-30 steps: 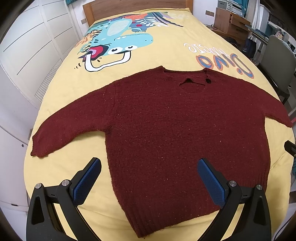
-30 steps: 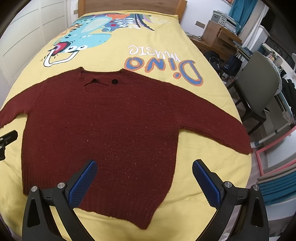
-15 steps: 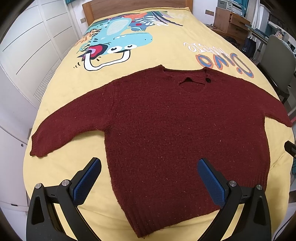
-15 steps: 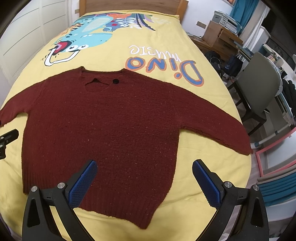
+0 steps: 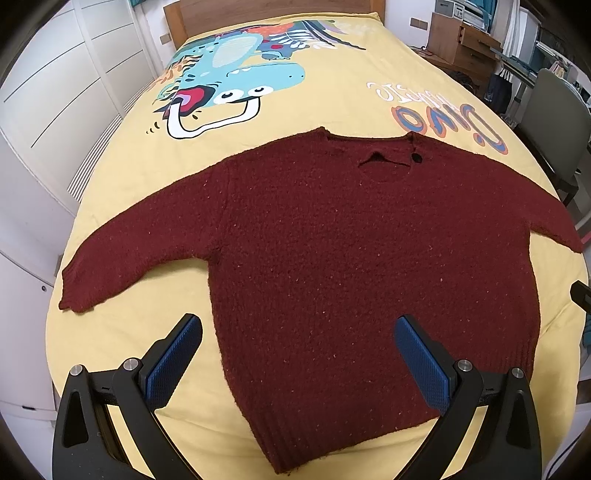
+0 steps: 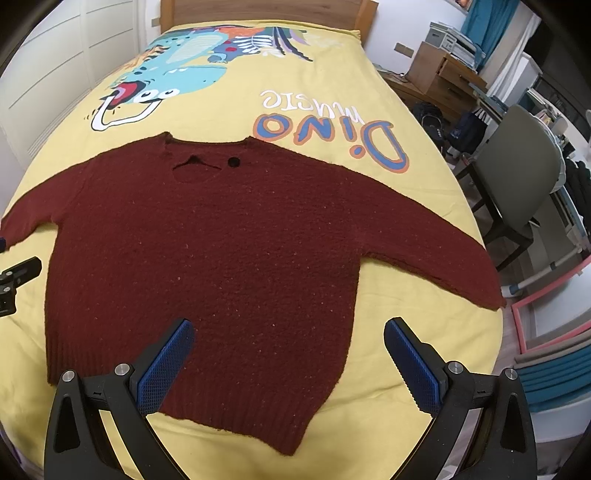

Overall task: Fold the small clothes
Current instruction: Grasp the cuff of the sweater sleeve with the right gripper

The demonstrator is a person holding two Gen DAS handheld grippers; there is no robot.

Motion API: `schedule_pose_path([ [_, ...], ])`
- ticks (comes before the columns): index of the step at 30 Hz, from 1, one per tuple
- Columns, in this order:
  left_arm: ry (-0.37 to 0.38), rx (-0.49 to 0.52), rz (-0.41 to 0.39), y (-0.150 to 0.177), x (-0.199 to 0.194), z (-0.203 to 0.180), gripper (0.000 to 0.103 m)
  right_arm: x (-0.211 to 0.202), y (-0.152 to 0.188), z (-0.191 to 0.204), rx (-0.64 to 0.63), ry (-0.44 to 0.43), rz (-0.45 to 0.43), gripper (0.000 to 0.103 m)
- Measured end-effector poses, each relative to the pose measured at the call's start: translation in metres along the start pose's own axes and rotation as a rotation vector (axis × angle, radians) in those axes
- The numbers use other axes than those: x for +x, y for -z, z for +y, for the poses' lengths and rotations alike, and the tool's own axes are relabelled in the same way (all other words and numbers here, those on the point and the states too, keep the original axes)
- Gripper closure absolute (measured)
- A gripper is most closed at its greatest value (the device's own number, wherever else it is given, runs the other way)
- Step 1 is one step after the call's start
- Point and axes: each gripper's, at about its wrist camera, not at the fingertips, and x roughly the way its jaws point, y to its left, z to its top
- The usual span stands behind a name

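A dark red knitted sweater [image 5: 354, 251] lies flat and unfolded on a yellow bedspread [image 5: 303, 110], both sleeves stretched out to the sides and its ribbed hem toward the near edge of the bed. The neckline points to the far end; a small black button [image 6: 233, 162] sits just right of the neck opening. The left sleeve [image 5: 133, 251] reaches almost to the left edge of the bed, and the right sleeve [image 6: 436, 251] ends at the right edge.

The left gripper [image 5: 297, 356] hangs above the near left part of the sweater, its jaws spread wide with nothing between them; one blue pad is over the bare bedspread, the other over the knit. The right gripper [image 6: 288, 360] hangs above the near right part, jaws likewise spread wide and empty, the left pad over the knit and the right pad over the bedspread.

Beyond the sweater the bedspread carries a printed blue dinosaur [image 5: 229, 77] and the lettering "Dino music" [image 6: 328, 122]. A wooden headboard [image 6: 266, 13] closes the far end. White cupboard doors [image 5: 55, 96] stand to the left, and a grey chair [image 6: 517, 173] stands right of the bed, with a wooden dresser [image 6: 443, 77] farther back.
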Motion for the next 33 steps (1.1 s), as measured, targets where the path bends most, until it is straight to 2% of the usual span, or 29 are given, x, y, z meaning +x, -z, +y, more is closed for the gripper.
schedule_pose_path([
  [6,-0.001,0.007,-0.016,-0.011,0.002,0.002,0.001,-0.002,-0.004,-0.011,0.038,-0.011,-0.039,0.001],
  [9,0.027,-0.004,-0.015,-0.023,0.007,0.008,0.001,-0.002,-0.009,-0.028,0.081,-0.018,-0.088,0.001],
  [13,0.048,-0.037,-0.017,-0.043,0.015,0.017,0.001,0.008,-0.019,-0.068,0.184,-0.115,-0.126,0.001],
  [15,0.024,-0.049,-0.023,-0.054,0.020,0.021,0.001,0.019,-0.026,-0.092,0.242,-0.135,-0.117,0.001],
  [19,0.018,-0.059,-0.024,-0.064,0.032,0.026,0.001,0.055,-0.032,-0.148,0.352,-0.081,-0.083,0.001],
  [22,-0.001,-0.077,-0.001,-0.067,0.044,0.031,0.001,0.096,-0.030,-0.199,0.465,-0.018,-0.006,0.001],
  [27,0.004,-0.080,0.040,-0.064,0.064,0.033,0.001,0.160,-0.007,-0.276,0.676,0.048,0.112,0.001],
  [31,0.002,-0.116,0.052,-0.058,0.077,0.034,0.001,0.187,0.017,-0.321,0.836,0.053,0.136,0.001],
  [33,0.011,-0.117,0.082,-0.055,0.088,0.033,0.001,0.195,0.026,-0.339,0.903,0.060,0.147,0.001],
])
